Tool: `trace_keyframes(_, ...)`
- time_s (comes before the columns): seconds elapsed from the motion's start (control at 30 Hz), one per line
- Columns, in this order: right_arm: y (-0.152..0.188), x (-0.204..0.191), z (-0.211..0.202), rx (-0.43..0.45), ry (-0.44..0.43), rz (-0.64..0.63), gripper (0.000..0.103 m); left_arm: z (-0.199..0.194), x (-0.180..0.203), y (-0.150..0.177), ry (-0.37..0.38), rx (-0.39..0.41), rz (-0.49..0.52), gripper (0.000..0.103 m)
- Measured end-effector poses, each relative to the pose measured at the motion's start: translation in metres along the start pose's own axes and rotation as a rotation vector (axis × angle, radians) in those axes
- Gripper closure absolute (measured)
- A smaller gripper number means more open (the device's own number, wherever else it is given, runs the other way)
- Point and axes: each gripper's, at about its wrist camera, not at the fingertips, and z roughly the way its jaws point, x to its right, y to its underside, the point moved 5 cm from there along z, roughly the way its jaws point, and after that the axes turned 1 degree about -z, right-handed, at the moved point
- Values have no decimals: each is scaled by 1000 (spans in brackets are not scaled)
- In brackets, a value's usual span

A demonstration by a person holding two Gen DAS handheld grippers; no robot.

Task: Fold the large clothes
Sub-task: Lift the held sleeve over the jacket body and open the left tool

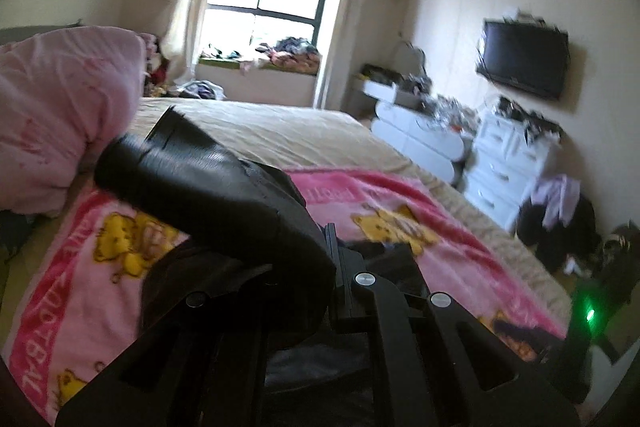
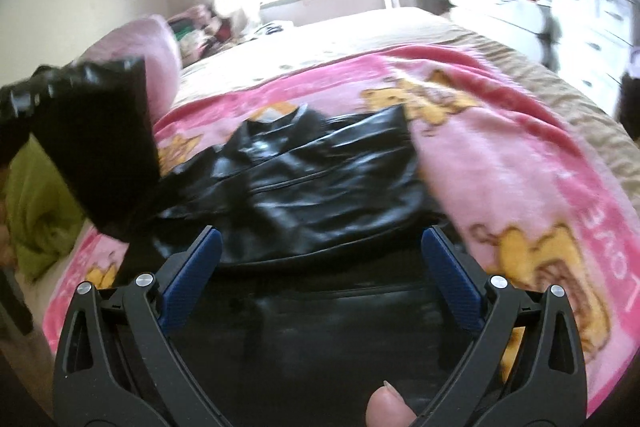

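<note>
Black jacket (image 2: 304, 179) on blanket: leather-look, glossy, creased, catching window light. Its sleeve (image 1: 208, 183), lifted above blanket, same slick black skin, smooth. Blanket (image 2: 500, 163) under jacket: fleecy pink cloth, matt, soft nap, printed yellow bears. Bedspread (image 1: 288, 135) beyond blanket: beige cloth, matt, faintly textured. Pink quilt (image 1: 52, 107) left of blanket: thin crumpled cotton-like cloth. Right gripper (image 2: 320, 259) over jacket: matt black plastic arms, bright metal rivets, blue ribbed pads (image 2: 452, 267).

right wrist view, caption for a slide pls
Open right gripper above a black leather jacket on a pink blanket, one sleeve lifted.
</note>
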Motion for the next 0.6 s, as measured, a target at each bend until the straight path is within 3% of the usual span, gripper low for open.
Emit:
trace_keyframes(0.37, 0, 81, -22, 31, 94, 158, 9, 80, 60, 77, 7, -210, 188, 98)
trace_keyframes(0.6, 1, 113, -33, 46, 126, 238, 9, 118, 74, 139, -11, -343, 336, 96)
